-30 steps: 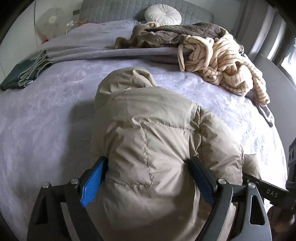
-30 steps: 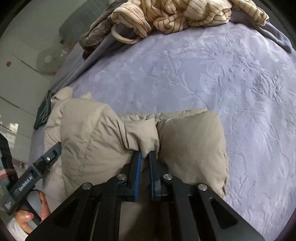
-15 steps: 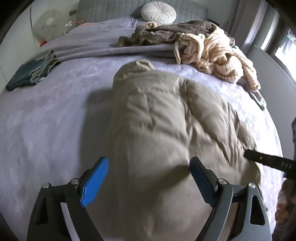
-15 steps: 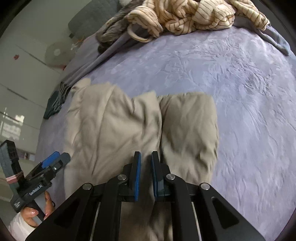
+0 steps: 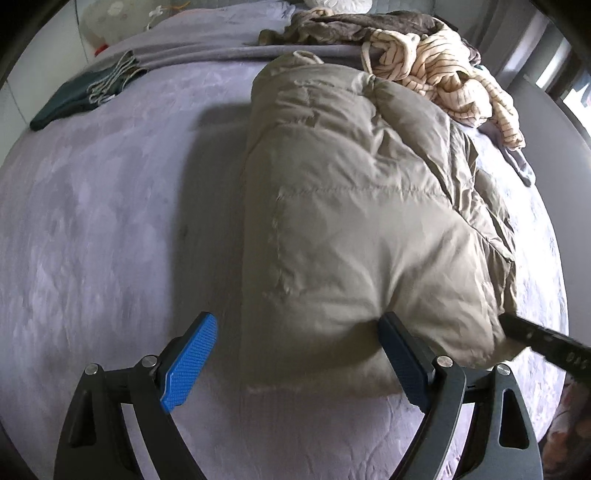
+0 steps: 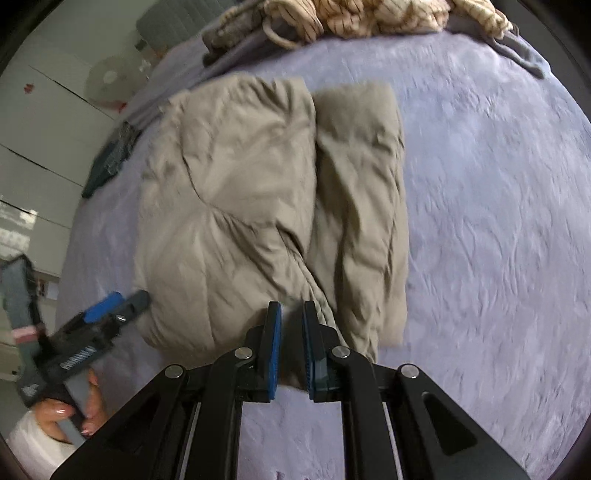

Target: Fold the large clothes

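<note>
one beige puffer jacket (image 5: 354, 229) lies folded on the lavender bedspread (image 5: 110, 206), about in the middle of the bed, with its long side pointing toward the headboard. in the right wrist view the jacket (image 6: 258, 206) shows two parts side by side: one wide puffy block on the left and one narrower strip on the right, with a deep crease between them.

there are two grippers. the left gripper (image 5: 299, 354) has its two blue-padded fingers wide apart; the near end of the jacket sits between them. the right-side finger touches the jacket edge, the left-side finger (image 5: 190, 360) is apart from the cloth, over the bedspread. nothing is clamped. in the right wrist view this gripper (image 6: 110, 306) shows at the left of the jacket, held by one hand (image 6: 70, 413) with painted nails.

the right gripper (image 6: 291, 350) has its two fingers close to each other with a narrow gap. the near edge of the jacket is just in front of the fingertips; if some cloth is pinched there, i cannot tell.

at the far end of the bed there is one cream striped garment (image 5: 447, 81) in a heap, one brown garment (image 5: 354, 31) beside it, and one dark green folded cloth (image 5: 81, 96) at the left edge. one round white cushion (image 5: 340, 4) lies at the headboard.
</note>
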Demonstrator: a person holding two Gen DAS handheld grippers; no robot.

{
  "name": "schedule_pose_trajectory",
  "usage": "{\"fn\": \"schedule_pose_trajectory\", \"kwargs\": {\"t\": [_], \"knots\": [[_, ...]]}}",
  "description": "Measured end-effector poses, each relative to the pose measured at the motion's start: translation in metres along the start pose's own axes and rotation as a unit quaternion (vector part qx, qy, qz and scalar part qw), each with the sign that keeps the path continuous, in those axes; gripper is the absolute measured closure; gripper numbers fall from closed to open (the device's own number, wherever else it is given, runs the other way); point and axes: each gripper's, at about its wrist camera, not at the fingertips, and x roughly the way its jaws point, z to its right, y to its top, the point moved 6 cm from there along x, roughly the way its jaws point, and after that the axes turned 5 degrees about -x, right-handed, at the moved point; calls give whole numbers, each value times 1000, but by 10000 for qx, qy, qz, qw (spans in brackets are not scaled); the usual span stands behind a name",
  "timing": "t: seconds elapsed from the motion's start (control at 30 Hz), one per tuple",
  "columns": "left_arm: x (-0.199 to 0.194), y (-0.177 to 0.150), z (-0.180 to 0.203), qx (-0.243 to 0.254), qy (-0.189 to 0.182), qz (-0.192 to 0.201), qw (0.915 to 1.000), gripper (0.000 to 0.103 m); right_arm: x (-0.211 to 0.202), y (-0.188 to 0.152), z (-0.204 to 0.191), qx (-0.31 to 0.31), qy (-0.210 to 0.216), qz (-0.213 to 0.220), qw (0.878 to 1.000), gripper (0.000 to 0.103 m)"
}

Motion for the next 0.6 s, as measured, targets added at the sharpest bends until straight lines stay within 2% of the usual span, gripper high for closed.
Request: {"fn": "schedule_pose_trajectory", "kwargs": {"t": [0.37, 0.6], "knots": [[-42, -16, -10, 61, 137, -86, 9999, 14, -29, -22, -5, 133, -148, -142, 9997, 90], [-61, -19, -12, 172, 15, -67, 9998, 14, -47, -43, -12, 288, -243, -178, 9991, 90]]}}
